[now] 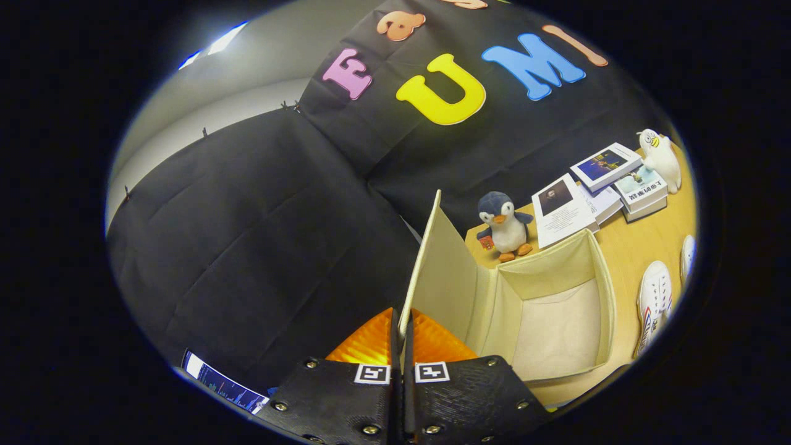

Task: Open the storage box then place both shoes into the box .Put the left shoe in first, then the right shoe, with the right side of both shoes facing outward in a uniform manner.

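Observation:
A cream fabric storage box stands open on the wooden table, its inside bare. Its lid is swung up to near upright, and my gripper is shut on the lid's free edge, the orange fingers pressing it from both sides. Two white shoes lie on the table to the right of the box: the nearer one shows its laces and a striped side, the other is partly cut off behind it.
A penguin plush stands just behind the box. Beyond it lie books and leaflets with a white plush at the far right. A lit screen shows low on the left.

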A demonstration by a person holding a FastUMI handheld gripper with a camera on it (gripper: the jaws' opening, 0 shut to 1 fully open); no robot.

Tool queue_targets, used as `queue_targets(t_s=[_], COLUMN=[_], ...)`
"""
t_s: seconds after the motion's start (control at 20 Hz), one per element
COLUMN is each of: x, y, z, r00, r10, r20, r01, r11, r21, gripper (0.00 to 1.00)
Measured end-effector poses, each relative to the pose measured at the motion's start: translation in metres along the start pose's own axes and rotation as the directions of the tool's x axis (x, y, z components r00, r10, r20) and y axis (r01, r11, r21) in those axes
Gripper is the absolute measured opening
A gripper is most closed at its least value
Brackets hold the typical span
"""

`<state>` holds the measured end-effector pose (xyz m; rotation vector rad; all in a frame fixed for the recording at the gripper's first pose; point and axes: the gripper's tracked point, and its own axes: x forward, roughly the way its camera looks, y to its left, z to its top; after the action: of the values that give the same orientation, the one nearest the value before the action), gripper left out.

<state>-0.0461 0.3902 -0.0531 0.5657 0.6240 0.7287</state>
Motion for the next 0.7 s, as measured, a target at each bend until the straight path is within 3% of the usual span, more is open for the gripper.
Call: queue_targets(t_s=[0.3,0.35,0.5,0.65,0.7], x=[0.031,0.039,0.054,0.055,0.054], y=[0.026,0.029,0.036,0.042,0.039], z=[-0.022,-0.029,-0.039,-0.044,-0.045], r00=[1.000,0.999,0.999,0.998,0.999], r10=[0.003,0.003,0.005,-0.004,-0.020], r20=[-0.025,-0.033,-0.052,-0.055,-0.049], r01=[-0.004,-0.005,-0.012,-0.010,0.005], r11=[0.998,0.997,0.991,0.970,0.961], r21=[-0.057,-0.071,-0.134,-0.241,-0.277], gripper=[0.00,0.06,0.08,0.67,0.75])
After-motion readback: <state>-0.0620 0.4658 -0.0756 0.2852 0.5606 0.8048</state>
